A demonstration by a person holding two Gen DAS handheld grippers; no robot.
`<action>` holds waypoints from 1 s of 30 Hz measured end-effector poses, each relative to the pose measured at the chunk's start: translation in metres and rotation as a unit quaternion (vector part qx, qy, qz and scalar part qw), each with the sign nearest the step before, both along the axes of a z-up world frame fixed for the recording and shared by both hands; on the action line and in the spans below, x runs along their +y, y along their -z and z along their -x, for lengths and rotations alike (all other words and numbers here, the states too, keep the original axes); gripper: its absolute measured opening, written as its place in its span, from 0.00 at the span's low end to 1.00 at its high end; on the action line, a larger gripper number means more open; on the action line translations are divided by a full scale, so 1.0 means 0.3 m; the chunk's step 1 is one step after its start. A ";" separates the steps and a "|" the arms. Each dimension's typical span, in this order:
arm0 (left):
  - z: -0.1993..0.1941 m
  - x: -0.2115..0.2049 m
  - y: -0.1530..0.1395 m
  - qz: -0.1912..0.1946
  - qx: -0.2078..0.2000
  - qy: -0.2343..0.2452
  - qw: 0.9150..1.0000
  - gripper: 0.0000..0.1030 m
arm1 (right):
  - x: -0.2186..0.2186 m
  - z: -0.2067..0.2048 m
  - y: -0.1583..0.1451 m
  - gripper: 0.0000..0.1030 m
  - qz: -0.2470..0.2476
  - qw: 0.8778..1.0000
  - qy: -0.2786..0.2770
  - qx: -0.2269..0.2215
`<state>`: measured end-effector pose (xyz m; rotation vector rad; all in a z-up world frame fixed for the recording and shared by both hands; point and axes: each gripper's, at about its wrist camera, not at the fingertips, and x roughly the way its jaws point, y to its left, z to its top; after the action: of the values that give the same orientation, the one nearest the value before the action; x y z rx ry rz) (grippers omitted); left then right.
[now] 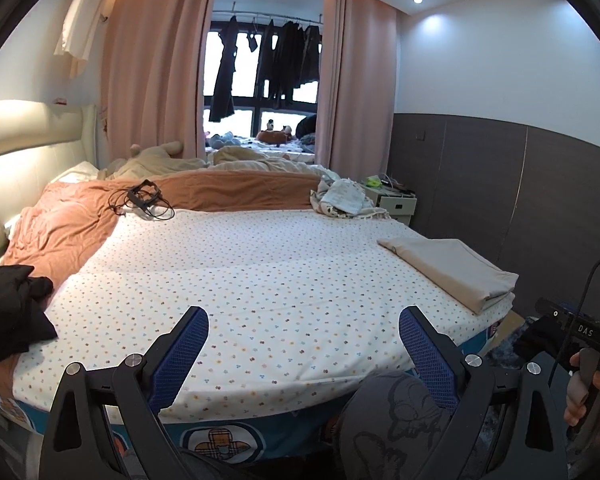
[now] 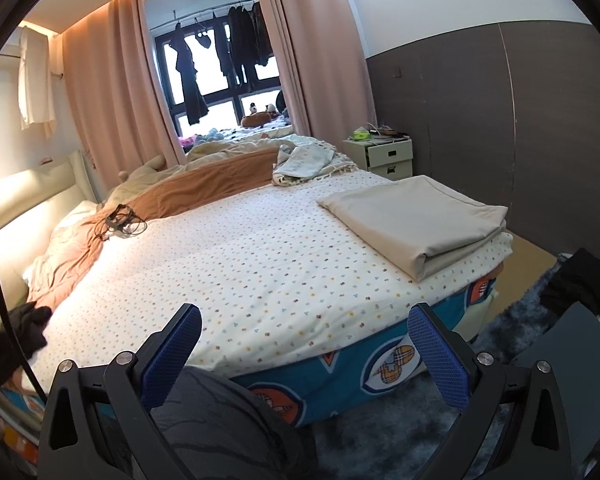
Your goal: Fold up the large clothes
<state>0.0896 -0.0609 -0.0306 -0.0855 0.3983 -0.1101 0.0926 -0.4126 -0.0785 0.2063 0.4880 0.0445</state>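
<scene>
Hovering empty with fingers spread, left gripper (image 1: 303, 334) and right gripper (image 2: 305, 330) face one folded beige cloth (image 2: 416, 216).

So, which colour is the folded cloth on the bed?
Beige folded cloth, clearest in the right wrist view.

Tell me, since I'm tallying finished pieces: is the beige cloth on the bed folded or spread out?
Folded. The beige cloth lies as a flat rectangular stack with layered edges at the bed's corner.

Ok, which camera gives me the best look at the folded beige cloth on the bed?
The right wrist view: the folded beige cloth sits large and whole there, with its stacked layers visible at the near edge. The left wrist view shows the same cloth smaller, squeezed toward the right edge at a shallow angle.
</scene>
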 end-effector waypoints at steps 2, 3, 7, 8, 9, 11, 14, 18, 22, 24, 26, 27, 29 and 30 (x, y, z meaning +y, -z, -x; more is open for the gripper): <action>0.005 0.005 -0.003 0.000 0.000 -0.004 1.000 0.94 | 0.009 0.000 0.001 1.00 0.005 1.000 0.001 0.000; 0.007 0.005 -0.004 -0.003 0.000 -0.006 1.000 0.94 | 0.014 0.000 0.003 1.00 0.010 1.000 0.003 0.001; 0.015 0.005 -0.009 -0.003 0.002 -0.010 1.000 0.94 | 0.030 0.000 0.009 1.00 0.020 1.000 0.004 0.004; 0.018 0.003 -0.010 -0.003 0.002 -0.011 1.000 0.94 | 0.032 0.000 0.011 1.00 0.019 1.000 0.004 0.006; 0.022 0.001 -0.009 -0.005 0.001 -0.010 1.000 0.94 | 0.031 -0.002 0.014 1.00 0.018 1.000 0.005 0.007; 0.029 -0.004 -0.012 -0.007 -0.001 -0.010 1.000 0.94 | 0.036 -0.003 0.018 1.00 0.019 1.000 0.004 0.009; 0.037 -0.004 -0.021 -0.005 -0.006 -0.010 1.000 0.94 | 0.044 -0.003 0.021 1.00 0.024 1.000 0.004 0.011; 0.048 -0.009 -0.027 -0.011 -0.012 -0.010 1.000 0.94 | 0.043 -0.003 0.024 1.00 0.022 1.000 0.005 0.012; 0.059 -0.010 -0.028 -0.011 -0.014 -0.012 1.000 0.94 | 0.047 0.001 0.028 1.00 0.028 0.999 0.011 0.011; 0.062 -0.011 -0.030 -0.011 -0.014 -0.012 1.000 0.94 | 0.044 0.003 0.030 1.00 0.024 1.000 0.011 0.011; 0.065 -0.010 -0.031 -0.014 -0.017 -0.011 1.000 0.94 | 0.042 0.006 0.030 1.00 0.021 1.000 0.012 0.011; 0.067 -0.012 -0.032 -0.016 -0.018 -0.012 1.000 0.94 | 0.042 0.006 0.029 1.00 0.020 1.000 0.012 0.010; 0.070 -0.011 -0.032 -0.014 -0.017 -0.011 1.000 0.94 | 0.047 0.010 0.026 1.00 0.021 1.000 0.011 0.008; 0.070 -0.010 -0.031 -0.011 -0.016 -0.010 1.000 0.94 | 0.048 0.011 0.026 1.00 0.022 1.000 0.011 0.008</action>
<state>0.0685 -0.0639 -0.0213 -0.0652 0.3657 -0.0863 0.0895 -0.3982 -0.0863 0.1694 0.5023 0.0100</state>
